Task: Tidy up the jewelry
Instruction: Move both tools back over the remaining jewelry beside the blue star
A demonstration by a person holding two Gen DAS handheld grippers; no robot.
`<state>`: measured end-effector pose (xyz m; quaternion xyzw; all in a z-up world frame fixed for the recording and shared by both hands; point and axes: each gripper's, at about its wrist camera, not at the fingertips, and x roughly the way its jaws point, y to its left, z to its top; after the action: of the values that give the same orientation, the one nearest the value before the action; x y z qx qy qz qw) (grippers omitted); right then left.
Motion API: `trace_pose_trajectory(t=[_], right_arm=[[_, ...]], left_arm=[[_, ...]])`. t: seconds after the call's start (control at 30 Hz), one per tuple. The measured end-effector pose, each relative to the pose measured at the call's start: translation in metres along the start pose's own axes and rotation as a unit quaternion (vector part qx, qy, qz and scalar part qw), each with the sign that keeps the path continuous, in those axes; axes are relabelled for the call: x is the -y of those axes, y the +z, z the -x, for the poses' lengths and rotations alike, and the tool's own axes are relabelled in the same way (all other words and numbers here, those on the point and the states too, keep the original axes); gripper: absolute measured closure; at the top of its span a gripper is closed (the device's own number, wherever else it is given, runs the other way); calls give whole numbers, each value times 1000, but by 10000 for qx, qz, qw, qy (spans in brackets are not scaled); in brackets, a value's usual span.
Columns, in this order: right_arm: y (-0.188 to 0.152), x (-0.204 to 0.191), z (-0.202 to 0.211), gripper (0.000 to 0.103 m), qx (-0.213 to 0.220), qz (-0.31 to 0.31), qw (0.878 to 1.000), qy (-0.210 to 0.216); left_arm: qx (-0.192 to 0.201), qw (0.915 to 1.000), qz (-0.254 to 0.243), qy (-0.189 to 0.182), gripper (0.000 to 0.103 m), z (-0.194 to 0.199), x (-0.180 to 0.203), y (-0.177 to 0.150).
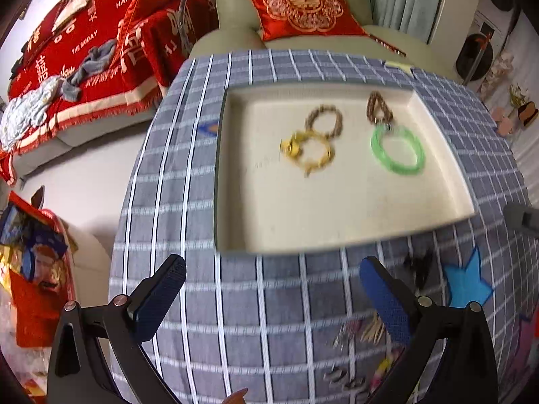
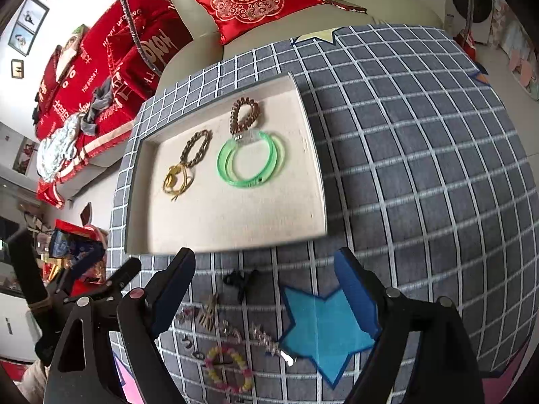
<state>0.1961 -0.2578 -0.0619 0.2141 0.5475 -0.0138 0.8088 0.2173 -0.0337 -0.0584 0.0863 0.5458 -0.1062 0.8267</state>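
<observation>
Right wrist view: beige felt-lined tray [image 2: 235, 222] holds two translucent green bangles [image 2: 251, 160], a brown coil band [image 2: 245, 114], a twisted chain bracelet [image 2: 196, 149] and a gold cord knot [image 2: 177, 178]. Pink-yellow bead bracelet [image 2: 229, 368] lies on the checked cloth [image 2: 421, 168]. Right gripper [image 2: 266, 269] and left gripper [image 1: 273, 269] both spread, empty.

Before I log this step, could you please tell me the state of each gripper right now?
Left gripper: open, holding nothing.
Right gripper: open, holding nothing.
</observation>
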Motion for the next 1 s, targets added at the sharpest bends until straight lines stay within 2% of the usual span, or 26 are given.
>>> trace_pose_trajectory(t=[0.1, 0.17, 0.37, 0.5, 0.6, 0.73, 1.0], right_arm=[[-14, 4, 9, 16, 170, -78, 9998, 54], [-22, 8, 13, 16, 119, -176, 9998, 59], [-50, 19, 10, 16, -332, -279, 9989, -196], [-80, 22, 5, 16, -646, -164, 9973, -322], [-99, 22, 0, 16, -856, -80, 9951, -479], [-119, 21, -10, 16, -1108, 32, 9914, -698], [-127, 19, -25, 16, -1285, 377, 9854, -1056]], left_arm=[[-112, 9999, -75, 3, 0, 2, -1, -15], [-146, 9997, -169, 50, 0, 3, 1, -25], [-299, 9994, -170, -82, 0, 3, -1, -48], [-445, 9987, -152, -185, 0, -1, -3, -59], [-609, 9972, -258, -347, 0, -6, 0, -67], [-713, 9960, -390, -370, 0, -10, 5, -78], [-744, 9953, -492, -375, 0, -20, 16, -81]])
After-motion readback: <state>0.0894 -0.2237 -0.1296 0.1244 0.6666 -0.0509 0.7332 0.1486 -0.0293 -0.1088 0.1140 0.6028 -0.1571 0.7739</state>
